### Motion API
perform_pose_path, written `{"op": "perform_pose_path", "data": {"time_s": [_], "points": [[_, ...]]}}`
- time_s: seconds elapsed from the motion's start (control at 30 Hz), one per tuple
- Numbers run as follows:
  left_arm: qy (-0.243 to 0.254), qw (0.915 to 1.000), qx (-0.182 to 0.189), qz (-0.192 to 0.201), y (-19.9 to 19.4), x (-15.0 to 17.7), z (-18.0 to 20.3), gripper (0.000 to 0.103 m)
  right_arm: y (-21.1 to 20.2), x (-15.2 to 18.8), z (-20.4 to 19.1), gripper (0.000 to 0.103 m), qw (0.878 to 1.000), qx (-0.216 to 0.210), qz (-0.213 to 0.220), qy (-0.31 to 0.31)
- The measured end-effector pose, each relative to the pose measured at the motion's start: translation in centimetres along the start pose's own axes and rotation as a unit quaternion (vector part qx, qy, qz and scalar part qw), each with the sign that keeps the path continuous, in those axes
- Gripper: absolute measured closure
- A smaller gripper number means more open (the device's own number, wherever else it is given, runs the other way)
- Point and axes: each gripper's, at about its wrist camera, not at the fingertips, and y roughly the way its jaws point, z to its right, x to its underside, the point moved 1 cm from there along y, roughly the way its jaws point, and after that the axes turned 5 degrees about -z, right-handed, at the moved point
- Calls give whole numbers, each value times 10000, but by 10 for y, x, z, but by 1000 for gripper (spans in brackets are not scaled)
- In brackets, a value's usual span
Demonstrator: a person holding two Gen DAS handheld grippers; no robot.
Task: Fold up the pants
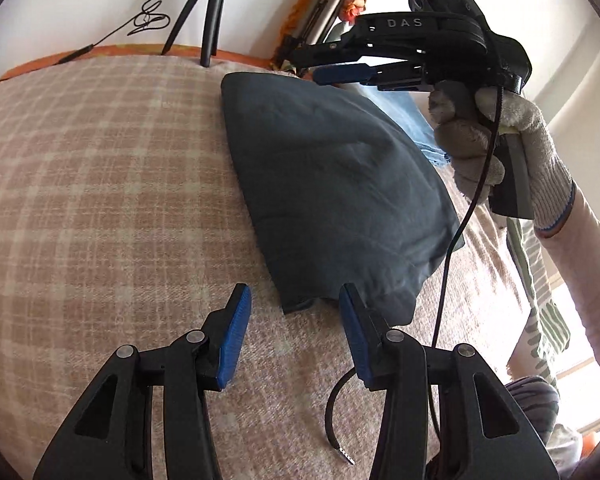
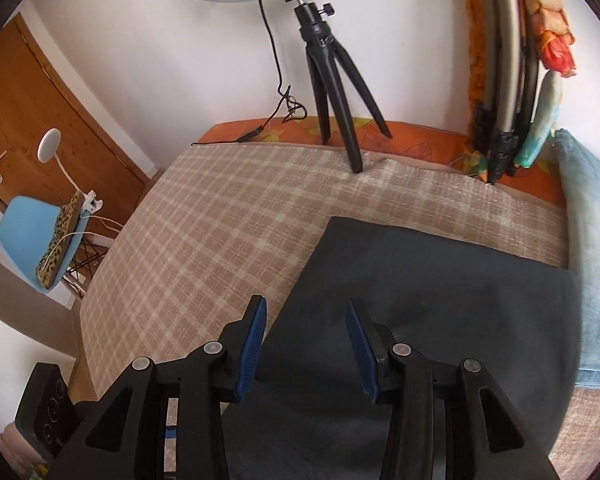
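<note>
On the plaid blanket, dark folded pants lying flat as a compact rectangle, probably the fold pretty much done. Left gripper spread wide, nothing held, parked just short of the near corner. Right gripper wide open too, empty, hovering over the cloth. Light blue jeans crowding the right edge, tripod at the far end, loads of bare blanket to the left for sliding stuff

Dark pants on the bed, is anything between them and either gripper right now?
Nothing visible. The left gripper is open at the near edge of the dark pants; the right gripper hangs open above them.
</note>
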Motion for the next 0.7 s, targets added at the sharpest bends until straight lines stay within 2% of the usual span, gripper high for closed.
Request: {"op": "perform_pose_path", "data": {"time_s": [0.13, 0.23, 0.3, 0.37, 0.4, 0.6, 0.7], "points": [[-2, 9999, 115, 57, 6, -3, 0, 59, 38, -9, -12, 60, 9993, 204, -311, -82], [-87, 9997, 237, -6, 15, -5, 0, 63, 55, -11, -10, 60, 9983, 385, -437, -33], [-24, 9996, 262, -58, 21, -4, 3, 85, 61, -13, -5, 60, 9978, 432, -499, 61], [-3, 9997, 256, -31, 23, -6, 4, 96, 66, -12, 1, 63, 9971, 504, -540, 167], [18, 9997, 258, 22, 21, -6, 5, 98, 68, -11, 4, 64, 9968, 516, -562, 225], [676, 9977, 81, -8, 4, 2, 27, 100, 71, -13, 12, 68, 9965, 487, -546, 396], [829, 9965, 11, -93, 1, 4, 32, 100, 72, -16, 16, 68, 9965, 417, -520, 512]]}}
